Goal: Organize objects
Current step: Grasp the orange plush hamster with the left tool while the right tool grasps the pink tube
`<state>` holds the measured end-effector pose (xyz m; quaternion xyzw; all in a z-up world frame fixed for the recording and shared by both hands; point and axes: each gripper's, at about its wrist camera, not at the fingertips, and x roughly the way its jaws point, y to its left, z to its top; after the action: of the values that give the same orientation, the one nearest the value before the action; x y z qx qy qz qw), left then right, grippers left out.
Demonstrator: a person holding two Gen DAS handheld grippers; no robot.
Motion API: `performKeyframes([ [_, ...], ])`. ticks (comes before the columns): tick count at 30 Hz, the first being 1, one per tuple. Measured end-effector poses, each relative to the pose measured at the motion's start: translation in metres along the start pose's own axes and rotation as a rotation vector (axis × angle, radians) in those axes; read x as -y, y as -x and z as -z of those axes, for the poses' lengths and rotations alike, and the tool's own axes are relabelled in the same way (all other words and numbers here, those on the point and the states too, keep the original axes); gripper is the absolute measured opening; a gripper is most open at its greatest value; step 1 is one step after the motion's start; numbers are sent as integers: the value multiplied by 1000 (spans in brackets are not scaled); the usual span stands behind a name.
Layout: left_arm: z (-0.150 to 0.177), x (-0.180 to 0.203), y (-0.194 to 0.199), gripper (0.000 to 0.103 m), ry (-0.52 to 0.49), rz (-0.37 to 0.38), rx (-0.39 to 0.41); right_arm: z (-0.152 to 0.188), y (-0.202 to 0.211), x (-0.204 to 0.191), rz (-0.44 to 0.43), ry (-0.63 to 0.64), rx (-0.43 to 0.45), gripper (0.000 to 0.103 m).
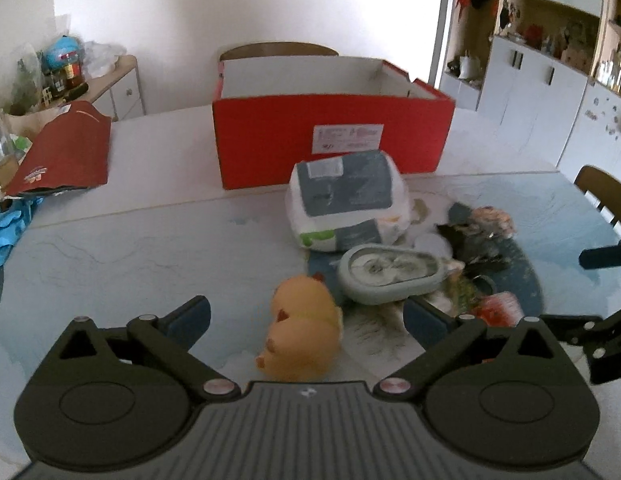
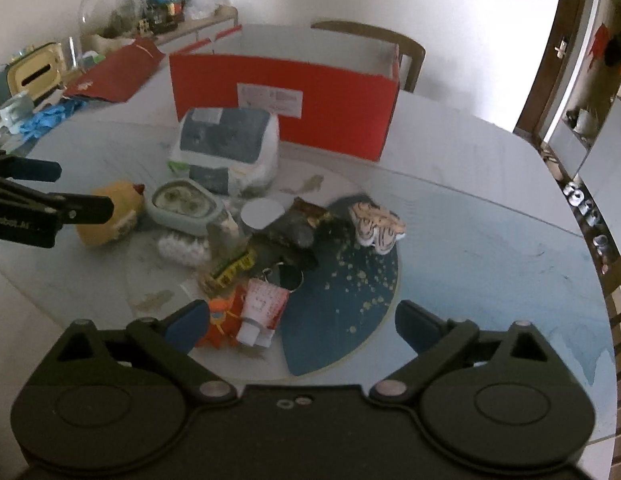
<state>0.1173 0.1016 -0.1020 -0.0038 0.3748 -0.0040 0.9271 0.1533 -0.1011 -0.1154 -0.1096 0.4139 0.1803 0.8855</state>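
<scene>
yellow toy chick (image 1: 302, 328) sits between your left gripper (image 1: 306, 320) fingers, spread wide and gripping nothing. close carelessly and you could knock the grey case (image 1: 386, 276) just beside it. your right gripper (image 2: 302, 324) also gapes, unloaded. the red box (image 1: 330, 136) waits toward the table's (image 1: 130, 248) far edge; bare room lies left.

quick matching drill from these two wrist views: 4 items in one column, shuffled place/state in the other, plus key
Items
1. yellow duck toy
2. red box
3. wipes pack
4. left gripper

Descriptions
A. open-topped, at the far side of the table
B. open, fingers either side of a toy
C. lying just in front of the box
D. between two blue finger pads, not gripped

Pairs: 1-D, 2-A, 3-C, 4-B
</scene>
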Motion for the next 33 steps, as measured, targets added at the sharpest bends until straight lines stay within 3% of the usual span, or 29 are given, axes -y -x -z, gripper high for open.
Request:
performKeyframes([
  [8,9,-4,-22,103,-43,-42,-54,2,-18,0,6,-9,-34,85],
  [11,11,-4,-25,103,-66,-47,-48,0,-21,1,-7,-21,-42,81],
  [13,12,-4,-27,103,-74,-46,-47,-1,-25,1,-25,-31,-58,68],
  [25,11,-9,-28,101,-57,-17,-29,-8,-35,4,-95,-123,-103,45],
  [29,10,-10,-27,82,-54,5,-38,-9,-35,6,-117,-149,-109,36],
  [31,10,-10,-28,63,-48,21,-50,-10,-35,7,-126,-158,-109,28],
  [33,10,-10,-28,53,-41,47,-66,-9,-35,7,-124,-157,-105,24],
])
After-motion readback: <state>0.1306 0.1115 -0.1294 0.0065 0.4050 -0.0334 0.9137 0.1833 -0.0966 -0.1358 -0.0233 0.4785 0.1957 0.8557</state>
